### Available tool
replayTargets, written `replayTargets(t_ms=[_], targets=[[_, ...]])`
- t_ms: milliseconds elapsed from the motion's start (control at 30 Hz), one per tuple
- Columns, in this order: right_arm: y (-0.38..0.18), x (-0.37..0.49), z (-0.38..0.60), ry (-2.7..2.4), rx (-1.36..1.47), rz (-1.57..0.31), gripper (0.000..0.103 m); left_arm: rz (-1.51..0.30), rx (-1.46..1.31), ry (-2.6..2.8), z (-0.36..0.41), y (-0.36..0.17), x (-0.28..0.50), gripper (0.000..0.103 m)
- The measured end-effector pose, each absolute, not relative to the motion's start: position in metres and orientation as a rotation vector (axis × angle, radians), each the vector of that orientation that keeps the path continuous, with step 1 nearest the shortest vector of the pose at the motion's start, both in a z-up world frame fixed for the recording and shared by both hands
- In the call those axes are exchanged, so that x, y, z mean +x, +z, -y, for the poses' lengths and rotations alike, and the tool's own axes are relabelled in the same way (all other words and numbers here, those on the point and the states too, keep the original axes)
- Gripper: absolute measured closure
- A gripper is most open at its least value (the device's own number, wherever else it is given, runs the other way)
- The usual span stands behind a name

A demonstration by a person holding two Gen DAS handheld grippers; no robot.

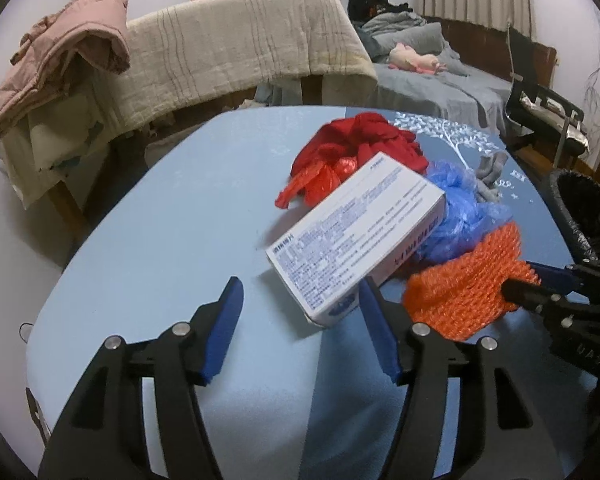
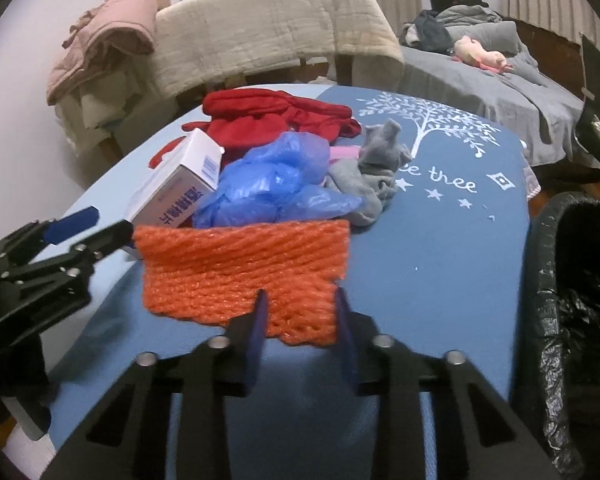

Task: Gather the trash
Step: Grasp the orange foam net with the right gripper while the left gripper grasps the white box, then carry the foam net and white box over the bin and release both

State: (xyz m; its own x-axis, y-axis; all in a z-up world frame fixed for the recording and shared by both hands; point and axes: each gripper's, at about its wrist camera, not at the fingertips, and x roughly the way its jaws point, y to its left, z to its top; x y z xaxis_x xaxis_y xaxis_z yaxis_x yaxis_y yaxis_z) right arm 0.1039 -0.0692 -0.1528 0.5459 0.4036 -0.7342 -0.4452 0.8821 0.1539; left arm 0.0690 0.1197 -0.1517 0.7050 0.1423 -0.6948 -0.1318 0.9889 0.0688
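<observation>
The right claw point(image 2: 300, 316) is pinching the near edge of the orange net point(image 2: 244, 272), which is lying flat on the table point(image 2: 440, 248) with the bin point(image 2: 580, 320) just to its right, while the left claw point(image 1: 300, 320) is hanging half open beside the box point(image 1: 356, 232).

1. The white cardboard box point(image 2: 176, 188) is half hidden behind the crumpled blue plastic bag point(image 2: 276, 184).
2. Its small print point(image 1: 352, 232) is unreadable (too fine).
3. The black-lined trash bin point(image 2: 572, 320) is cut by the frame's right edge.
</observation>
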Motion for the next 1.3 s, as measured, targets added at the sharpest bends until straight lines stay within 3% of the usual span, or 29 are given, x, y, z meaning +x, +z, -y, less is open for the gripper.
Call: replayTargets(t_ms=[100,200,367,500,567,733,933,1167,1233,1300], targets=[[-0.149,0.104,0.073,0.511,-0.05,-0.849,0.087,-0.775,0.021,0.141,-0.118,-0.153,0.07,0.047],[-0.142,0.105,0.079,0.497,-0.055,-0.83,0.088,-0.794,0.016,0.106,-0.113,-0.155,0.072,0.065],[-0.125,0.112,0.099,0.426,-0.044,-0.784,0.088,-0.79,0.005,0.029,-0.098,-0.153,0.073,0.072],[-0.117,0.121,0.122,0.346,-0.015,-0.766,0.088,-0.764,-0.009,-0.065,-0.084,-0.145,0.072,0.072],[-0.116,0.123,0.13,0.326,-0.01,-0.767,0.088,-0.745,0.017,-0.061,-0.076,-0.143,0.071,0.07],[-0.117,0.125,0.135,0.319,-0.005,-0.767,0.088,-0.716,0.03,0.015,-0.084,-0.137,0.076,0.041],[-0.118,0.124,0.128,0.341,-0.012,-0.768,0.088,-0.752,0.019,0.008,-0.096,-0.144,0.094,0.027],[-0.118,0.124,0.128,0.341,-0.005,-0.772,0.088,-0.819,-0.009,-0.04,-0.1,-0.159,0.109,0.024],[-0.118,0.124,0.128,0.342,-0.007,-0.771,0.088,-0.823,-0.013,-0.047,-0.099,-0.16,0.109,0.034],[-0.117,0.124,0.127,0.344,-0.005,-0.768,0.088,-0.817,-0.013,-0.054,-0.098,-0.158,0.108,0.036]])
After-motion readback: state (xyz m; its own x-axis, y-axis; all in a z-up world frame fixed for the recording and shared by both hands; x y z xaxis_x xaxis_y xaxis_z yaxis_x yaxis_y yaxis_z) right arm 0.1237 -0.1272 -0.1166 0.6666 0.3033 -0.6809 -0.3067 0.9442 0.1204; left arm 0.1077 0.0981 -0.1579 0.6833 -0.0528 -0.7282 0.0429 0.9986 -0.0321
